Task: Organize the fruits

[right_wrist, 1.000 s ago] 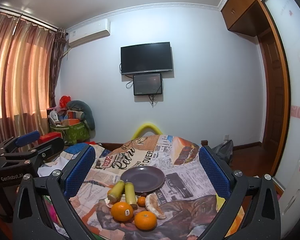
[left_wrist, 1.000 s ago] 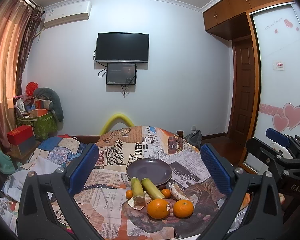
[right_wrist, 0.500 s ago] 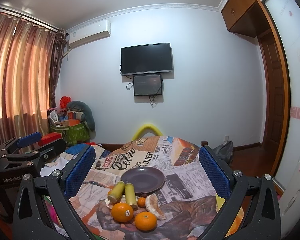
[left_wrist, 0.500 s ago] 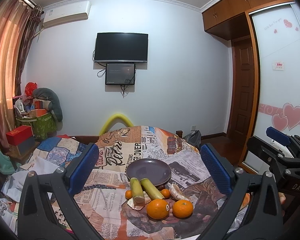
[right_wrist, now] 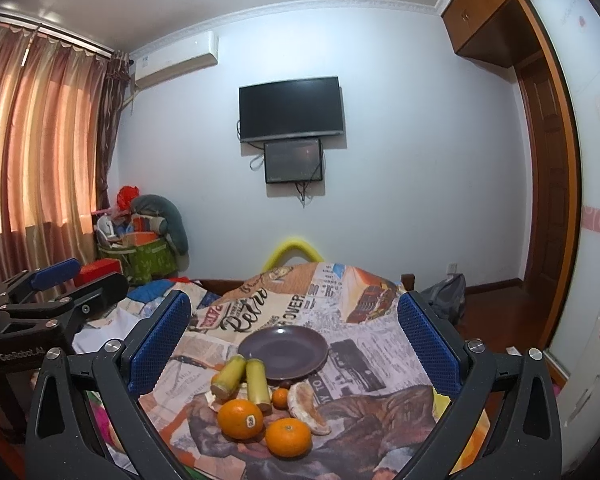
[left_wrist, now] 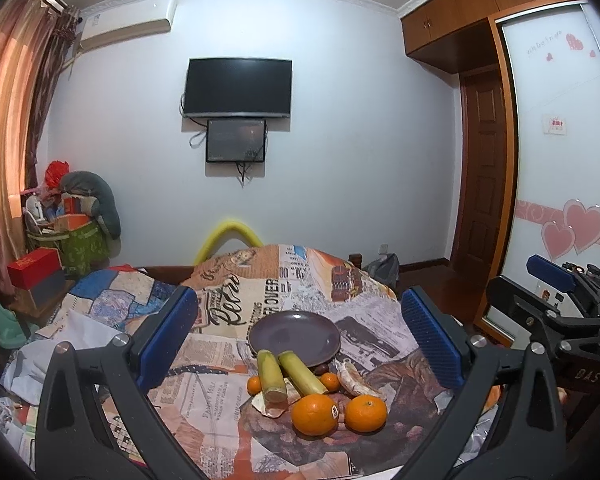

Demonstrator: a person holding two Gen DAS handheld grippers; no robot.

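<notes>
An empty dark purple plate (left_wrist: pixel 295 337) (right_wrist: pixel 283 351) sits on a newspaper-print cloth. In front of it lie two yellow-green sugarcane pieces (left_wrist: pixel 272 374) (right_wrist: pixel 258 382), two large oranges (left_wrist: pixel 314 414) (right_wrist: pixel 240 419), small tangerines (left_wrist: pixel 254 385) (right_wrist: pixel 280 398), and a peeled pale fruit piece (left_wrist: pixel 356 380) (right_wrist: pixel 306 402). My left gripper (left_wrist: pixel 298 340) is open and empty, held above and short of the fruit. My right gripper (right_wrist: pixel 294 344) is open and empty too. Each gripper shows at the edge of the other's view.
The cloth-covered table (left_wrist: pixel 240 292) drops off at its far edge near a yellow foam arch (left_wrist: pixel 230 236). Cluttered boxes and a green bag (left_wrist: pixel 80 240) stand at the left wall. A door and wardrobe (left_wrist: pixel 484 184) are on the right.
Both grippers have barely drifted; nothing on the table has moved.
</notes>
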